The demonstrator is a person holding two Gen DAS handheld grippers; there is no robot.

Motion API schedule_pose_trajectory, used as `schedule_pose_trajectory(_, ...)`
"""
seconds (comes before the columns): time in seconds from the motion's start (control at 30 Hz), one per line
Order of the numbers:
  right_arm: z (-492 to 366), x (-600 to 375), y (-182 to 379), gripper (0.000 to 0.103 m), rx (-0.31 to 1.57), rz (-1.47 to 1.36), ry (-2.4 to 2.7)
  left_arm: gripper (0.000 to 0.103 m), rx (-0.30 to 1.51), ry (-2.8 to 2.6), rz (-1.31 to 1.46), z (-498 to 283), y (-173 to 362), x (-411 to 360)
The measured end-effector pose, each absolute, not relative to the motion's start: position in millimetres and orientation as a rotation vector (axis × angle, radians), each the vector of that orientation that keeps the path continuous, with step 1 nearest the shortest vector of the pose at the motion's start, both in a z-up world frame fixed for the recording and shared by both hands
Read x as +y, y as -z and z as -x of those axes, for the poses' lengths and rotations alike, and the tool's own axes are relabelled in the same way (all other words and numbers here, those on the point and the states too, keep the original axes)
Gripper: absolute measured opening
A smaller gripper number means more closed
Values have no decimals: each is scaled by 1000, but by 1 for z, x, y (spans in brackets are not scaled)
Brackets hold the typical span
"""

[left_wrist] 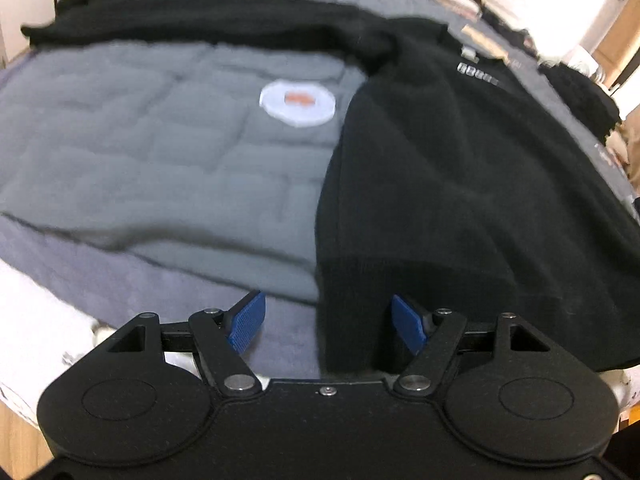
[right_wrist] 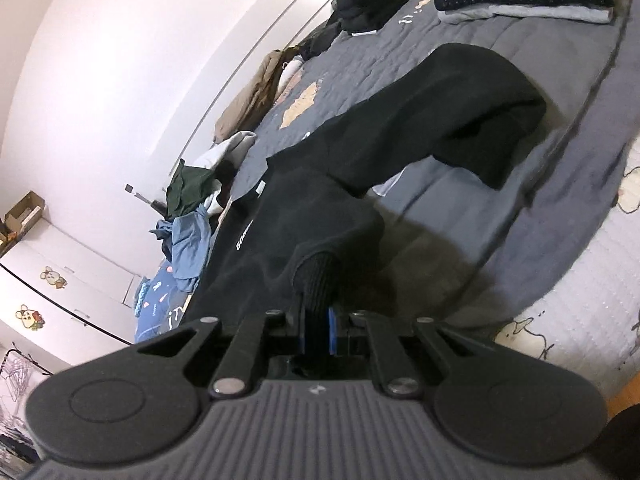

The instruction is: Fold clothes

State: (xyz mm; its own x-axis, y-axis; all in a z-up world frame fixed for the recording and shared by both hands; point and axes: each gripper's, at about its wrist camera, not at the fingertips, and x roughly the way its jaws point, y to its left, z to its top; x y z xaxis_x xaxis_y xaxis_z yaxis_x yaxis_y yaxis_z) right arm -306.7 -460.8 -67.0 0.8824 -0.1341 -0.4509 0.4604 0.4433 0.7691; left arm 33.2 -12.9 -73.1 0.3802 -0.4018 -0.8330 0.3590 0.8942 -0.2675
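On the bed (right_wrist: 460, 200), the right claw (right_wrist: 316, 328) pinches the black sweater (right_wrist: 360, 140).

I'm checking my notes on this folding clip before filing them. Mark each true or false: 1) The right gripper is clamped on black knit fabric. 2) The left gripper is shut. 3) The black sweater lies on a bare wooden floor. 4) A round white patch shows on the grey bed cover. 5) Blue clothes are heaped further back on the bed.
1) True: the right gripper pinches the black sweater.
2) False: the left gripper is open, gripping nothing.
3) False: it lies on the grey bed cover.
4) True: the round white patch has an orange mark.
5) True: the blue clothes.
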Motion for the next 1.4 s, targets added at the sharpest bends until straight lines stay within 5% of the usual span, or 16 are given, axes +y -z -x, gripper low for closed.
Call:
schedule_pose_trajectory(0.17, 303, -458, 66, 11, 365, -1042, 385, 53, 1148, 526, 139, -37, 88, -14)
schedule_pose_trajectory(0.4, 306, -458, 70, 11, 383, -1053, 405, 57, 1149, 534, 172, -35, 90, -17)
schedule_pose_trajectory(0.43, 306, -457, 70, 11, 385, -1049, 405, 53, 1149, 552, 197, -35, 90, -17)
schedule_pose_trajectory(0.53, 303, -454, 71, 11, 392, -1040, 405, 17, 1141, 574, 210, -32, 88, -18)
schedule_pose_trajectory(0.6, 304, -452, 70, 11, 391, -1036, 408, 8, 1139, 576, 220, -31, 85, -17)
schedule_pose_trajectory(1.07, 324, -439, 32, 10, 431, -986, 358, 5, 922, 747, 167, 18, -14, 22)
schedule_pose_trajectory(1.4, 323, -441, 51, 9, 675, -735, 570, 13, 1061, 555, -82, 22, 10, 1)
